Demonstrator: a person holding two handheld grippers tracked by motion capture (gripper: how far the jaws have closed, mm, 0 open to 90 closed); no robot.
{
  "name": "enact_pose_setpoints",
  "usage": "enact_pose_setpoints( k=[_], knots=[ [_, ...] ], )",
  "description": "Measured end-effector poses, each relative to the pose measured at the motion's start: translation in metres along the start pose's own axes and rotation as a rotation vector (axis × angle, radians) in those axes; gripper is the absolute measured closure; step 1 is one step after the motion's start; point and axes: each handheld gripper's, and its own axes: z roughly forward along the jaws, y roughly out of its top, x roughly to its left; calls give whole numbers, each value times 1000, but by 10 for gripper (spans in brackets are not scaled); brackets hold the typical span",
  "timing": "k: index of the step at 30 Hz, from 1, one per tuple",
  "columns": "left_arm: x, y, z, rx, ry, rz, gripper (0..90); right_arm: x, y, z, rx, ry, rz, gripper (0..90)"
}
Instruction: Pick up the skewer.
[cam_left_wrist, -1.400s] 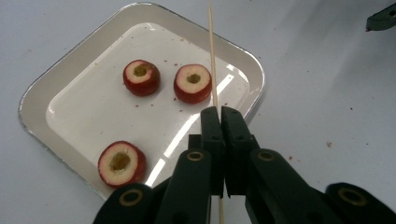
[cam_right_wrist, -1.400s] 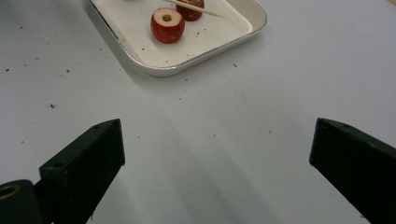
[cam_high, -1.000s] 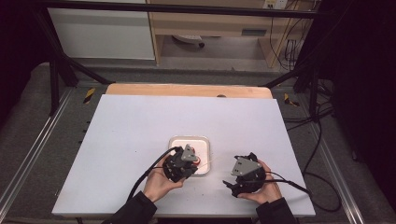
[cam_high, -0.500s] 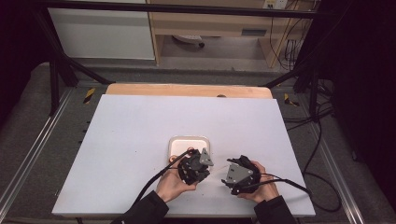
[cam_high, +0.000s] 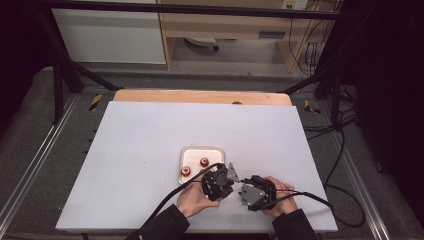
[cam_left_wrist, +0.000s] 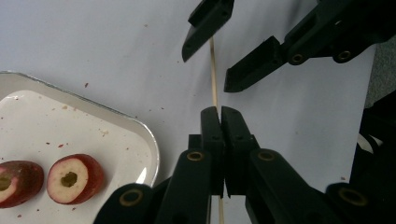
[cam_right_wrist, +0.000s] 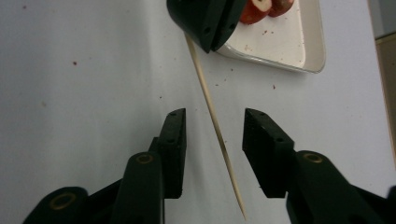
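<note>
A thin wooden skewer is clamped between the pressed-together jaws of my left gripper and sticks out ahead of them. My right gripper faces it with the skewer running through the gap between its jaws; they have just been closing, but neither pad touches the stick. From above, the left gripper and right gripper meet tip to tip near the table's front edge. Two red fruit slices lie in a white tray.
The white tray sits just behind and left of the grippers, with the slices at its near side. A wooden board borders the white table's far edge. Cables trail from both grippers toward the front.
My left hand moved right, off the tray, and brought the skewer up to the right gripper. The right gripper's jaws have narrowed around the stick.
</note>
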Motion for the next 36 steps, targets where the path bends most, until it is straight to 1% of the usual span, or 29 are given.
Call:
enact_pose_setpoints(
  k=[4, 5, 8, 9, 10, 15, 16, 18, 19, 20, 21, 23, 25, 27, 28, 29, 30, 32, 34, 35, 36],
  knots=[
    [0, 0, 0, 4, -4, 6, 885, 2, -1, 2, 20, 12, -59, 690],
    [0, 0, 0, 5, -6, 7, 886, 3, -1, 2, 30, 5, -75, 706],
    [0, -1, 0, 8, -10, 9, 885, 3, -1, 4, 22, 3, -95, 756],
    [0, -1, 0, 8, -11, 7, 885, 3, -1, 4, 21, 0, -113, 772],
    [0, -1, 1, 10, -15, 8, 885, 4, -1, 4, 26, 2, -110, 791],
    [-1, -1, 3, 16, -25, 15, 885, 5, -2, 6, 38, 13, -142, 834],
    [-1, -2, 3, 17, -25, 15, 885, 6, -2, 5, 45, 4, -153, 842],
    [-1, -2, 4, 16, -26, 11, 885, 5, -1, 4, 36, -4, -170, 860],
    [-1, -2, 3, 15, -26, 10, 885, 6, -1, 4, 34, -4, -160, 865],
    [0, -2, 3, 16, -27, 12, 885, 7, -1, 3, 36, 1, -164, 870],
    [0, -2, 3, 14, -25, 12, 885, 6, -1, 3, 36, 0, -184, 876],
    [1, -2, 1, 10, -24, 12, 884, 7, -1, 3, 40, 1, -181, 885],
    [1, -3, 1, 6, -24, 8, 882, 8, -1, 3, 38, -8, -193, 889],
    [5, -3, -1, 22, -28, 0, 872, 8, 1, 1, 47, -9, -201, 890],
    [6, -3, -2, 31, -30, -4, 845, 8, 1, 1, 53, -11, -201, 890],
    [8, -4, -4, 41, -34, -10, 818, 7, 2, 1, 60, -16, -214, 890],
    [10, -4, -5, 53, -37, -13, 805, 6, 2, 1, 72, -33, -231, 890],
    [13, -4, -6, 77, -32, -25, 777, 5, 4, 1, 88, -38, -245, 890],
    [16, -3, -5, 109, -24, -25, 765, 5, 7, 3, 105, -44, -271, 890],
    [16, -3, -5, 109, -24, -25, 761, 4, 9, 4, 109, -48, -288, 890],
    [18, -1, -3, 143, -31, -28, 761, 4, 10, 5, 116, -50, -297, 890]
  ],
)
